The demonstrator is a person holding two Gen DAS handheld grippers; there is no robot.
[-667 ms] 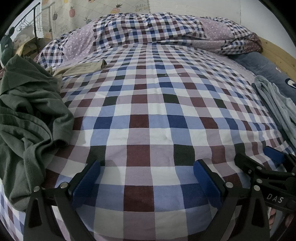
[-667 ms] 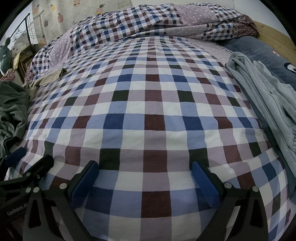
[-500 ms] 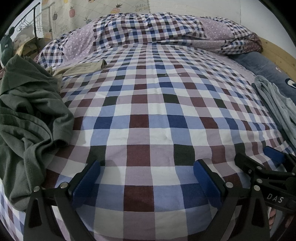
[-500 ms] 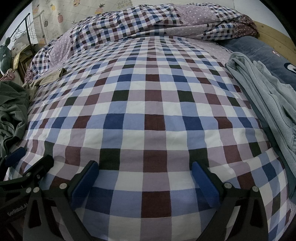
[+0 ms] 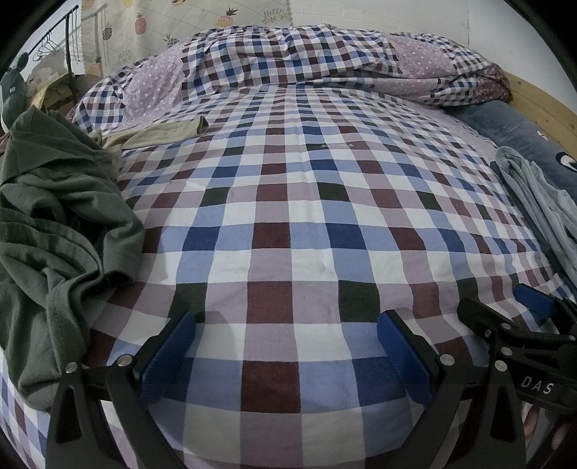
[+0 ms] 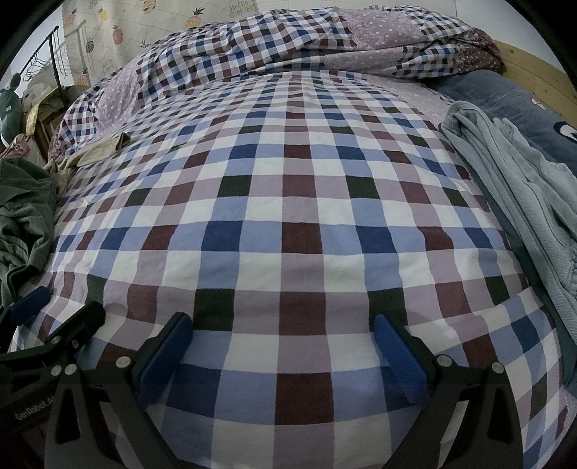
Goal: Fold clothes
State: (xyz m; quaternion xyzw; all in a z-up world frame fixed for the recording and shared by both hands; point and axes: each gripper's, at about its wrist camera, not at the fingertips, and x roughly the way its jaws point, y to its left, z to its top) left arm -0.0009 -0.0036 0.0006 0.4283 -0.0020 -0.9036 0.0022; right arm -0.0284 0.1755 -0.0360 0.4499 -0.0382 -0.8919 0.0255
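So, both grippers are parked at the near edge of the bed right now, side by side. From the left wrist cam, my left gripper (image 5: 286, 355) has its blue pads spread all the way apart with nothing between them, just checked bedsheet (image 5: 288, 216) underneath. Over at about 4 o'clock in that same view I can see the right gripper (image 5: 519, 324) poking in from the side. On its own cam the right gripper (image 6: 283, 351) is released as well, fingers wide, nothing pinched, only sheet under it.

Clothes-wise: the dark green shirt (image 5: 54, 223) is a crumpled heap at roughly 9 o'clock in the left view, draped over the near-left side of the mattress, close to my left gripper's left finger but not touching it as far as I can tell. The light blue garment (image 6: 523, 202) is loosely bunched along the right side of the bed, at about 3 o'clock in the right view, well clear of either gripper. Further back at 10 o'clock there's a tan piece of clothing (image 5: 162, 133) lying flat-ish next to the green one.

Beyond that, a dark blue pillow (image 6: 512, 104) sits behind the light blue garment, and a rumpled checked duvet (image 5: 306, 61) is piled across the far end at 12 o'clock. A pineapple-print curtain (image 5: 173, 21) hangs behind it all.
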